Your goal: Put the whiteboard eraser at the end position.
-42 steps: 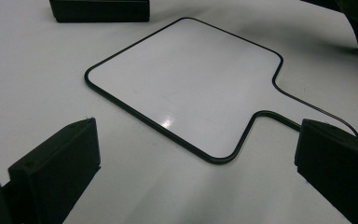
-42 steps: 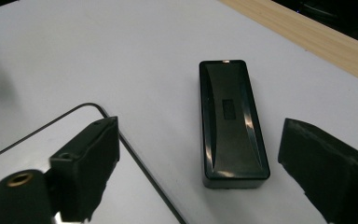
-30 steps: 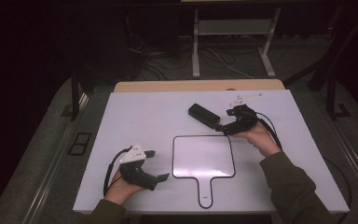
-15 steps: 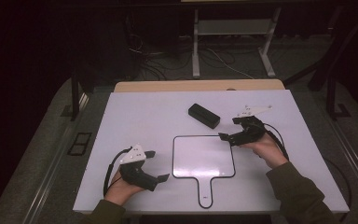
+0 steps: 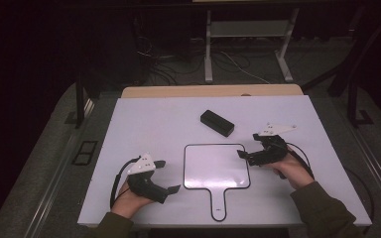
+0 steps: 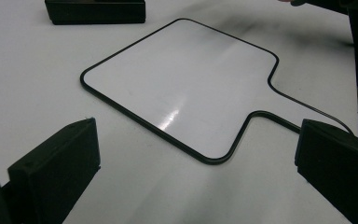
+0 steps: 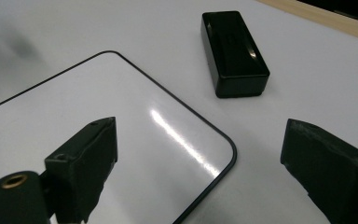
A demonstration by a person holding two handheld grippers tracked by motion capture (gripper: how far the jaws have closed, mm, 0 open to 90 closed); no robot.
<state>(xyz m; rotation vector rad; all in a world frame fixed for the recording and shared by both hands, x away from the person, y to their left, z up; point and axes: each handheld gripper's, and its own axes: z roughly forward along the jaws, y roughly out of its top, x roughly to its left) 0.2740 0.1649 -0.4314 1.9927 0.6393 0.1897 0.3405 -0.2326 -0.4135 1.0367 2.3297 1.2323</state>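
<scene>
The right gripper (image 5: 244, 154) hangs with jaws wide and empty over the right edge of the whiteboard (image 5: 217, 166). The left gripper (image 5: 170, 176), also wide and empty, rests left of it. A black eraser (image 5: 217, 123) lies just beyond the board on the table (image 5: 149, 119).

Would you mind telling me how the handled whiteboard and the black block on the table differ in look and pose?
The whiteboard is white with a thin black rim; the block is solid glossy black. The whiteboard is flat and wide, with a handle pointing at the person; the block is a small thick box with none. The whiteboard lies square to the table; the block lies askew, farther back. Both rest on the table, untouched by either gripper.
</scene>
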